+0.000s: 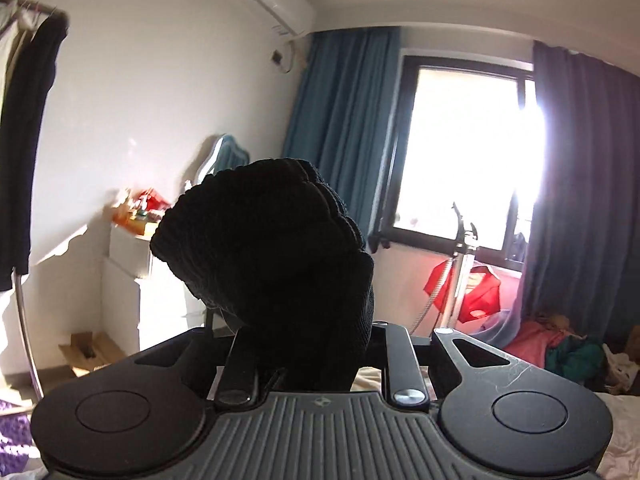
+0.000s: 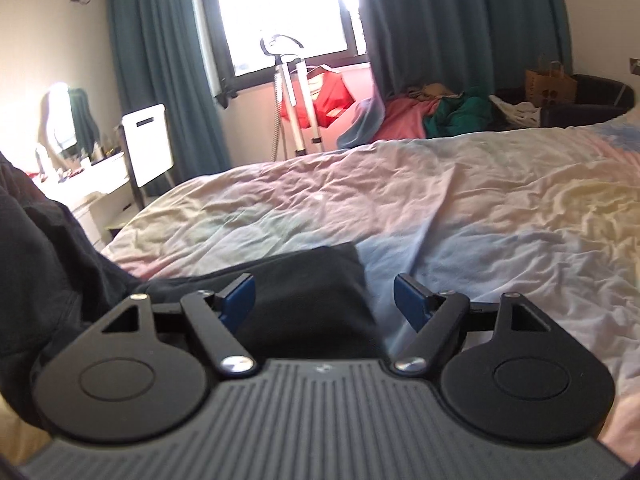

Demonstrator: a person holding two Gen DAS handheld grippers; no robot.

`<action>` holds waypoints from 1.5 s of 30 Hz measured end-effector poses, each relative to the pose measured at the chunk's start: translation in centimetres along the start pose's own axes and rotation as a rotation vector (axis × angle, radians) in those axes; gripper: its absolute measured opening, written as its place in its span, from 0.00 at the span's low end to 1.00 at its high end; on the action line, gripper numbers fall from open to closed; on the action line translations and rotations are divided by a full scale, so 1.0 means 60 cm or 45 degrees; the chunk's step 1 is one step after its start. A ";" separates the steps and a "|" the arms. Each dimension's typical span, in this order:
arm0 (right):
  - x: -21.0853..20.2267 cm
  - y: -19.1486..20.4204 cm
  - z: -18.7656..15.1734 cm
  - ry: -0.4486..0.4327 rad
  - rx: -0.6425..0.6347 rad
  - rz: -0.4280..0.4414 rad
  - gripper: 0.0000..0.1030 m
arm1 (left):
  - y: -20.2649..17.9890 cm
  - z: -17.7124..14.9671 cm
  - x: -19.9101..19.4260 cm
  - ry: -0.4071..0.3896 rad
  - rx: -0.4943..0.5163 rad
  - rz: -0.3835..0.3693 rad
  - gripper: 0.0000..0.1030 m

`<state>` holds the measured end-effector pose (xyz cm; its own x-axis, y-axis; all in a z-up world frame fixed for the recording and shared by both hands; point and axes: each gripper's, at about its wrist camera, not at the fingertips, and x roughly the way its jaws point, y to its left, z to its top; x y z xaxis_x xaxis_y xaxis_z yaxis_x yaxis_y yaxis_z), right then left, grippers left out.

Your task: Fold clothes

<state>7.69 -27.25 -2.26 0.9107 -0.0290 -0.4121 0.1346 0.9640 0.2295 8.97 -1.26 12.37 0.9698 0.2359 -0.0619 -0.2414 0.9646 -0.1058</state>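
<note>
Left gripper [image 1: 308,344] pinching bunched black knit garment [image 1: 264,248], lifted level toward the window. Right gripper [image 2: 324,300] spread, over the garment's near end on the wrinkled pastel bedsheet [image 2: 460,208].

Black garment [image 1: 272,248] looks coarse-knit cloth, perhaps wool; bedsheet [image 2: 440,208] crumpled, matt.
</note>
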 end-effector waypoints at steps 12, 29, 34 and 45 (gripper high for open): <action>0.000 -0.214 0.037 -0.117 0.578 -0.218 0.78 | -0.359 -0.304 -0.018 -0.059 0.743 -0.366 0.24; 0.067 -0.205 -0.009 0.060 0.858 0.324 0.78 | -0.274 -0.344 0.089 0.221 1.357 -0.685 1.00; 0.079 -0.183 -0.026 0.136 0.952 0.472 0.85 | -0.167 -0.311 0.150 0.335 1.269 -0.574 1.00; 0.092 -0.151 -0.063 0.276 1.029 0.492 0.88 | -0.039 -0.251 0.296 0.685 0.585 -0.275 1.00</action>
<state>10.02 -35.14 -9.97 0.8670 0.3851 -0.3162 0.1425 0.4164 0.8979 26.26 -1.12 -3.42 0.8147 0.0587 -0.5770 0.1063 0.9629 0.2481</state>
